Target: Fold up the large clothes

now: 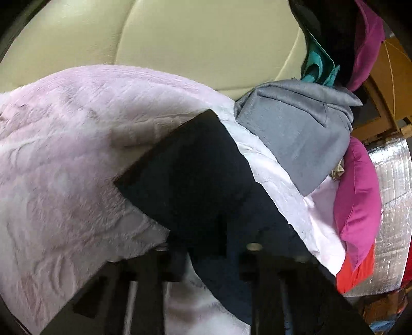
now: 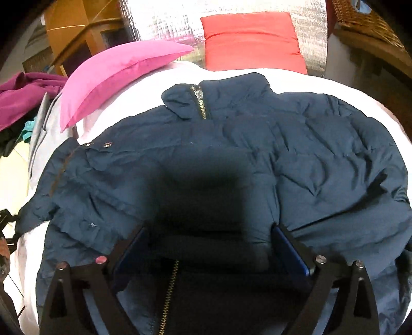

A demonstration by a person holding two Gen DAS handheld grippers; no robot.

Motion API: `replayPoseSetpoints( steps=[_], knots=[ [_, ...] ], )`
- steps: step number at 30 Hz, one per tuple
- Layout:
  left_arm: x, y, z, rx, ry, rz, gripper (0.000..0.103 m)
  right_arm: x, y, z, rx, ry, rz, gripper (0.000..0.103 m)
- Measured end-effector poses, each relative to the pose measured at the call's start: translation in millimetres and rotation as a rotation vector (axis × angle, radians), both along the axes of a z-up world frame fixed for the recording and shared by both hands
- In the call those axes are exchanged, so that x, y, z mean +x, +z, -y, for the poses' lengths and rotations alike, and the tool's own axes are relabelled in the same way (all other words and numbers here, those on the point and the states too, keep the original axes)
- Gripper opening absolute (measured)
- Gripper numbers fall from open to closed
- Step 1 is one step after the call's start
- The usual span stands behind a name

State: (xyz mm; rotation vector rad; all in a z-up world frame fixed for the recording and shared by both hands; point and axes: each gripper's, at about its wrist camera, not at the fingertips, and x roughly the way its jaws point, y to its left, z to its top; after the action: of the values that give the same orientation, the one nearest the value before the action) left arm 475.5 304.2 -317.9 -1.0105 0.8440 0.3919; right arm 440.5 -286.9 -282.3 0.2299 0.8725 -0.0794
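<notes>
A navy padded jacket point(image 2: 283, 144) with a brass zip lies spread on a pale pink fleece blanket point(image 1: 64, 154), collar at the far side. My right gripper point(image 2: 206, 247) stands open low over the jacket's near hem. Its blue pads point(image 2: 291, 252) sit wide apart on either side of a puffed fold of fabric, not pressing it. In the left wrist view, a flap of the navy jacket point(image 1: 185, 175) rises from between my left gripper's point(image 1: 211, 247) dark fingers, which are shut on it. The cloth hides the fingertips.
A grey garment point(image 1: 296, 139) lies folded on the blanket, with magenta and teal clothes piled behind it. A magenta pillow point(image 2: 116, 72) and a red pillow point(image 2: 249, 38) lie at the bed's head. Cream padded upholstery point(image 1: 193, 38), a wooden cabinet point(image 2: 77, 33) and a wicker basket point(image 2: 365, 20) surround the bed.
</notes>
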Motion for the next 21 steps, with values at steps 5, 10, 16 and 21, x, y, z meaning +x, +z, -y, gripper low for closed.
replayPoseSetpoints(
  steps=[5,10,16,21],
  knots=[
    [2,43,13,0.121,-0.062,0.106,0.009,-10,12,8,0.053,-0.061,0.048,0.057],
    [-10,114,50,0.213,-0.175,0.299,0.008,-47,51,13,0.055,-0.102,0.167,0.059],
    [-39,193,141,0.322,-0.407,0.529,0.008,-115,118,27,0.009,-0.13,0.376,0.077],
    [-61,226,241,0.429,-0.622,0.629,0.007,-147,137,60,0.063,-0.158,0.45,0.077]
  ],
)
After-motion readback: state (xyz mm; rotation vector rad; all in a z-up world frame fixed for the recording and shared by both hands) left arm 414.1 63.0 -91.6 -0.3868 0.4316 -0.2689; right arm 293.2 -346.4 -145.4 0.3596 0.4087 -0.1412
